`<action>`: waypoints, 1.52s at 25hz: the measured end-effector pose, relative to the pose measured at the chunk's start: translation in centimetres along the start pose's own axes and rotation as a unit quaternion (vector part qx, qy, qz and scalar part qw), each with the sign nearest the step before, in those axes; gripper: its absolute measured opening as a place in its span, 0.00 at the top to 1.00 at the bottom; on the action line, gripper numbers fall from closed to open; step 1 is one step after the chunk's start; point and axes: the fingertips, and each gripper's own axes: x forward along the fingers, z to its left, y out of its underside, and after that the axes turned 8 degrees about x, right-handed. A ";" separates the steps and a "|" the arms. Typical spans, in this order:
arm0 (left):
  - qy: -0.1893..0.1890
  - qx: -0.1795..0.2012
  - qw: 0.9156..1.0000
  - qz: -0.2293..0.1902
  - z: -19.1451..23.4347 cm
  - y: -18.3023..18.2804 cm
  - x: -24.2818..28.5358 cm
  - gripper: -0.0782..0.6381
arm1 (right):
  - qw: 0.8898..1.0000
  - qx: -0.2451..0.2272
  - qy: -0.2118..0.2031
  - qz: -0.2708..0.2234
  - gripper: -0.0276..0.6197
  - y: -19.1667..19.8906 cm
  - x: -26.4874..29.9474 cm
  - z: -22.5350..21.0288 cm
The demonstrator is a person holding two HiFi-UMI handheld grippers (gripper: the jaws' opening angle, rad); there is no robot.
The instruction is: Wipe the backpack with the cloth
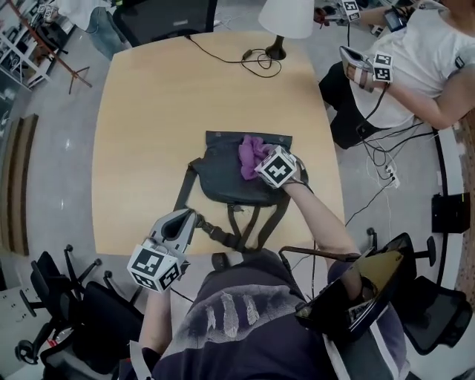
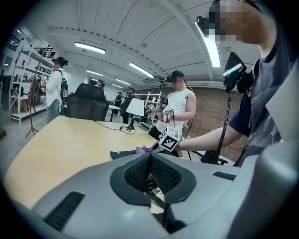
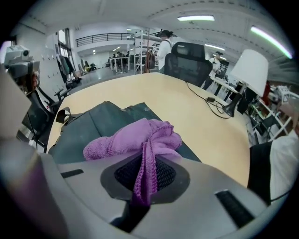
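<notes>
A dark grey backpack (image 1: 223, 178) lies flat on the wooden table (image 1: 148, 111), its straps trailing toward the front edge. A purple cloth (image 1: 252, 154) is bunched on its upper right part. My right gripper (image 1: 257, 166) is shut on the cloth (image 3: 140, 137), a fold of which hangs down between the pads (image 3: 163, 172), and it rests over the backpack (image 3: 103, 121). My left gripper (image 1: 191, 216) sits near the table's front edge beside a strap (image 1: 215, 231). Its pads (image 2: 135, 172) meet at the tips, with nothing seen between them.
A white lamp (image 1: 286, 18) and a black cable (image 1: 256, 58) stand at the table's far side. Another person (image 1: 427, 59) with grippers sits at the far right. Office chairs (image 1: 70, 297) crowd the near left, and a black chair (image 1: 167, 18) is at the far end.
</notes>
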 end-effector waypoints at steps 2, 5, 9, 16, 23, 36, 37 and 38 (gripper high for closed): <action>0.007 0.006 1.000 0.003 -0.4 -0.5 0.9 0.88 | 1.000 0.000 0.023 0.005 0.91 1.5 -1.3 -2.3; 0.015 0.023 1.000 0.012 -1.1 -1.0 2.3 0.88 | 0.998 0.007 0.053 0.019 0.91 3.8 -2.9 -6.2; 0.025 0.034 0.999 0.020 -1.9 -1.7 4.0 0.88 | 0.986 0.021 0.160 0.035 0.91 6.8 -6.4 -14.3; 0.029 0.051 0.998 0.036 -3.4 -1.9 5.6 0.88 | 0.982 0.039 0.185 -0.017 0.91 3.6 -4.8 -16.3; -0.019 0.041 0.998 0.036 -2.1 -1.4 4.0 0.88 | 0.996 0.011 0.091 0.015 0.91 1.2 1.8 -8.8; -0.120 -0.025 0.992 0.036 1.2 3.4 -4.6 0.88 | 0.995 0.041 -0.086 0.022 0.91 -8.4 8.6 3.5; -0.126 -0.028 0.991 0.036 1.4 3.6 -5.1 0.88 | 0.994 0.040 -0.097 0.021 0.91 -9.0 8.9 4.3; -0.131 -0.031 0.990 0.036 1.6 3.8 -5.6 0.88 | 0.993 0.039 -0.109 0.018 0.91 -9.7 9.2 5.2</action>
